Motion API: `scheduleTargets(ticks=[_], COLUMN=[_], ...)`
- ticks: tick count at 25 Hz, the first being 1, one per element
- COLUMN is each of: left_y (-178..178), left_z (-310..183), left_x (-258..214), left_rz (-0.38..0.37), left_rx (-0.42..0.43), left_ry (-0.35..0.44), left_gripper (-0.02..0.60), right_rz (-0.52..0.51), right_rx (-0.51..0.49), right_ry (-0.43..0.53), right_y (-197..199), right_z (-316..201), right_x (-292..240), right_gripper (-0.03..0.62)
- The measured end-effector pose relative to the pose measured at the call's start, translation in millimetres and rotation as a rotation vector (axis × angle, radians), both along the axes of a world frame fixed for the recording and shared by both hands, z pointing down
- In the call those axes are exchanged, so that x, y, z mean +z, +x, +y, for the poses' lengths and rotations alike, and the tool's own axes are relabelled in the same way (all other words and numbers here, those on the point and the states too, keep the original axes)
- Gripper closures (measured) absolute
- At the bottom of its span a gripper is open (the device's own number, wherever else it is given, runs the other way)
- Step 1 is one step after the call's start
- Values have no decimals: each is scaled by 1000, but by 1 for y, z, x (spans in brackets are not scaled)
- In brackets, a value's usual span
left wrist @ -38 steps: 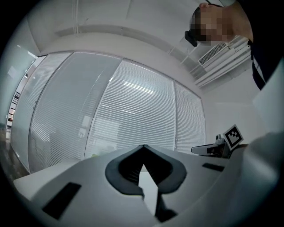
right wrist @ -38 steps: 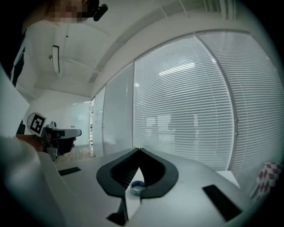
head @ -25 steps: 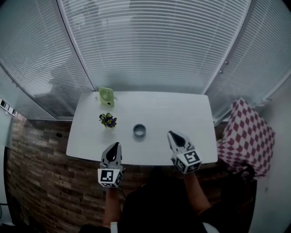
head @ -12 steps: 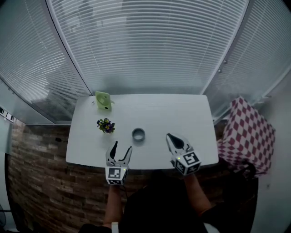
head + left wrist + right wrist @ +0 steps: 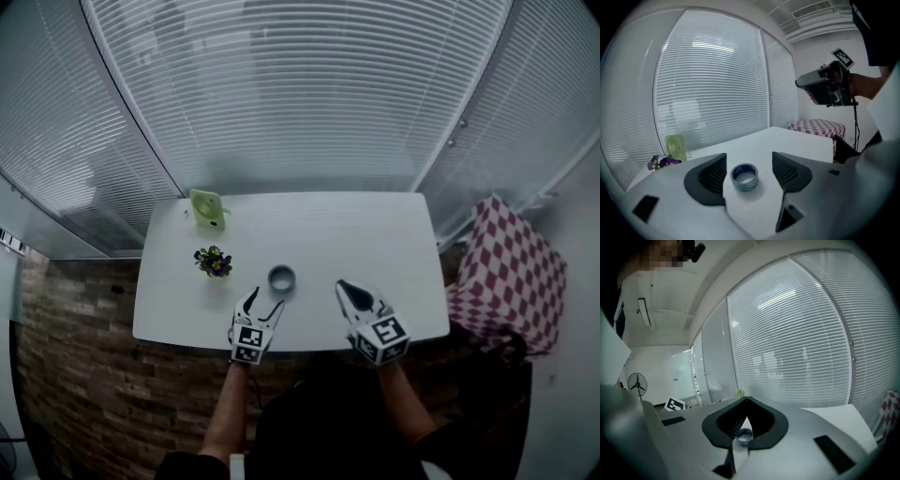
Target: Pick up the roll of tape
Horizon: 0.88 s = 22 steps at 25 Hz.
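The roll of tape (image 5: 281, 277), grey with a blue inner ring, lies flat on the white table (image 5: 375, 234) near its front edge. My left gripper (image 5: 262, 301) hovers just short of it. Its jaws have just been opening and now stand wide, with nothing between them. In the left gripper view the tape roll (image 5: 744, 176) shows framed by the two dark fingers (image 5: 708, 178), a little ahead of my left gripper (image 5: 749, 159). My right gripper (image 5: 348, 290) is shut and empty, to the right of the roll. In the right gripper view the roll (image 5: 744, 436) peeks through below the closed tips of my right gripper (image 5: 746, 399).
A small green fan (image 5: 206, 208) stands at the table's back left, and a little pot of purple flowers (image 5: 214, 262) sits left of the roll. A red-checked seat (image 5: 511, 272) is off the right end. Window blinds (image 5: 300, 94) close off the far side.
My left gripper has gone from shut to wide open, and has dropped and moved forward to just short of the roll. The right gripper has stayed where it was.
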<state>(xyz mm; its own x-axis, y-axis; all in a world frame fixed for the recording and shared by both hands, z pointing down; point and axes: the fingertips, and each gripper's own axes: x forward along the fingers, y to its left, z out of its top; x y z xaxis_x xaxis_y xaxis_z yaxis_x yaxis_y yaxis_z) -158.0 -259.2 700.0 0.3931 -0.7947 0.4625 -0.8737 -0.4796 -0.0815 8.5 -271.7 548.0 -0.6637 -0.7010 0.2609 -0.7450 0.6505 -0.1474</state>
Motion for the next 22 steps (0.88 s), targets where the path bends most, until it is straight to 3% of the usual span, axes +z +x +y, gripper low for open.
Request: scheduleTargets(ticks=[4, 7, 11, 22], left_y=[12, 18, 21, 37], left_z=[-18, -25, -27, -39], left_x=[18, 45, 75, 115], left_rz=[-14, -80, -83, -203], left_rx=[53, 104, 113, 235], left_ry=[-20, -82, -170, -235], left_gripper=[299, 299, 299, 299], right_rz=[-5, -12, 1, -5], right_rx=[-3, 19, 49, 49], right_ry=[-1, -13, -34, -56], right_y=[3, 10, 19, 28], right_z=[-5, -8, -11, -17], right_x=[7, 11, 12, 20], right_gripper=[586, 586, 586, 586])
